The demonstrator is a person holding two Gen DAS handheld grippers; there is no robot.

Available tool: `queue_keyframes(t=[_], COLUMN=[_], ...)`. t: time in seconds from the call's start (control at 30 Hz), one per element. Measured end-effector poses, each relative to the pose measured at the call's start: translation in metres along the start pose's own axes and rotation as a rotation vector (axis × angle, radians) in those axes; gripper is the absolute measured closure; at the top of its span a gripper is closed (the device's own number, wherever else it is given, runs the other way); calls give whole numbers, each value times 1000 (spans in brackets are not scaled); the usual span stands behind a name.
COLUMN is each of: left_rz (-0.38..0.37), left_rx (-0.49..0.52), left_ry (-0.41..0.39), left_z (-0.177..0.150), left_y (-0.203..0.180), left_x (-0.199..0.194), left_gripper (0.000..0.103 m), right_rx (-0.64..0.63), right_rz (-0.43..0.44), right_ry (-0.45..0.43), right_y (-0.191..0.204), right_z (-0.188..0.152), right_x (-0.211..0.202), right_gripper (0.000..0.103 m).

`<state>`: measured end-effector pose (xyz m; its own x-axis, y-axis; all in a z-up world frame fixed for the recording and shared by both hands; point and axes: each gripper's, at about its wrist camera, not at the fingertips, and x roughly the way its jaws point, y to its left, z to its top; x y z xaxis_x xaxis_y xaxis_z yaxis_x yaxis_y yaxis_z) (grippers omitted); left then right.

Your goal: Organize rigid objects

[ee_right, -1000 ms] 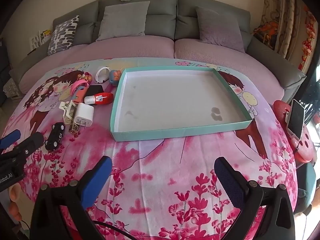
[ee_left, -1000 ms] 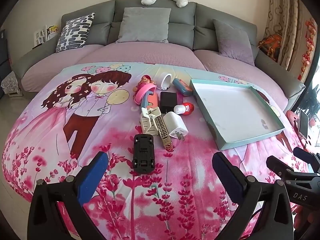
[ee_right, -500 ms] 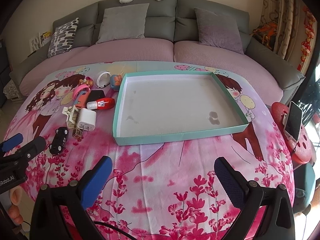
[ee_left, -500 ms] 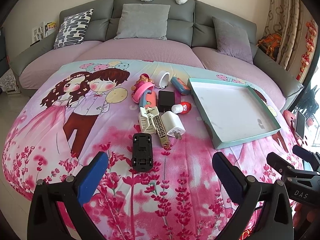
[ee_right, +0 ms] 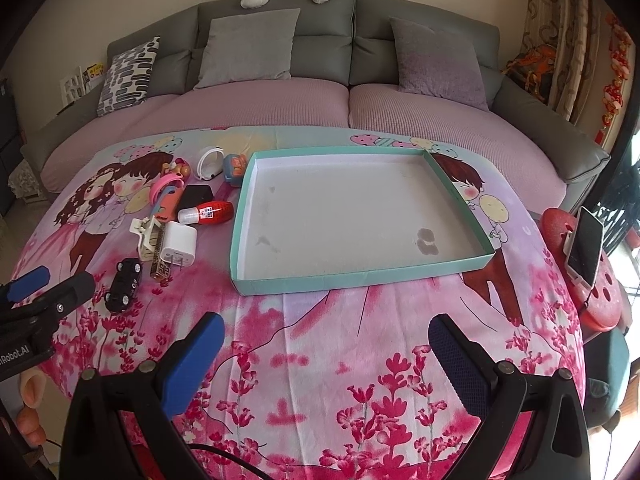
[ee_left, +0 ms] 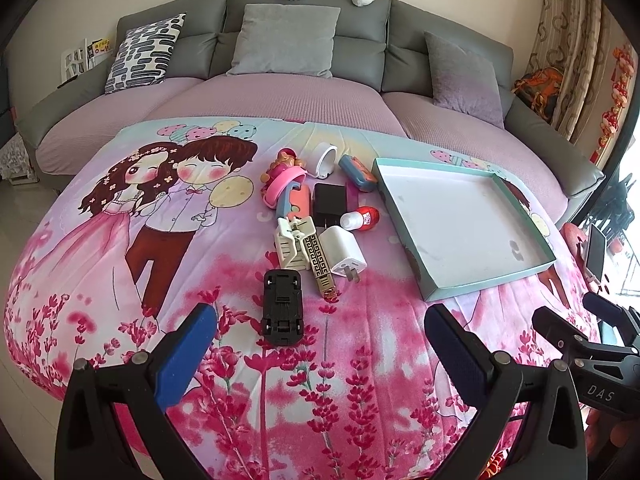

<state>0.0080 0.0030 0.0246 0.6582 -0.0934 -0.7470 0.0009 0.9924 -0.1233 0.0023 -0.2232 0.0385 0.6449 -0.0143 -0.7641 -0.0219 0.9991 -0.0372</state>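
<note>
Left gripper [ee_left: 320, 344] is held with jaws wide apart, nothing between them, hovering above the near edge of the printed blanket [ee_left: 120, 280]. Right gripper [ee_right: 324, 356] is likewise spread open and empty, centred in front of the tray [ee_right: 248, 216]. Directly ahead of the left gripper, between its two blue pads and a little beyond them, a black toy car [ee_left: 282, 306] is lying upside down, long axis pointing straight away from the gripper, so the jaws would close across its narrow width. Just beyond the car a loose pile is seen: gold nail clipper [ee_left: 318, 262], white charger [ee_left: 344, 254], cream hair clip [ee_left: 290, 242], black adapter [ee_left: 329, 202], red-and-white bottle [ee_left: 362, 218], pink bracelet [ee_left: 284, 184], blue case [ee_left: 357, 168], white ring [ee_left: 324, 158]. Several of these are touching or overlapping. The tray sits to the right of the pile, well apart from the car, empty apart from stains. In the right wrist view the car is off to the far left, beside the left gripper, so the left hand is judged the nearer one for the car; the right is better placed for the tray side. No item is placed in the tray yet; the task is judged at its start.
</note>
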Motion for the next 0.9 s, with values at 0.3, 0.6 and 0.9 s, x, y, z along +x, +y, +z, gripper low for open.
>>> queue_keyframes(t=[0.3,0.6,0.9], left_rz=[-7,-7,-12], left_rx=[-15,-9,-15], left_ry=[21,18,21], left_z=[3,6,9], left_y=[2,2,4], left_x=[2,1,2], left_gripper=[0,0,0], right_rx=[-6,-17,-22], right_rz=[3,9,11], right_ry=[-7,-13,-9], right_y=[2,6,8], right_z=[4,8,9], right_x=[-4,-6,-4], right_gripper=[0,0,0])
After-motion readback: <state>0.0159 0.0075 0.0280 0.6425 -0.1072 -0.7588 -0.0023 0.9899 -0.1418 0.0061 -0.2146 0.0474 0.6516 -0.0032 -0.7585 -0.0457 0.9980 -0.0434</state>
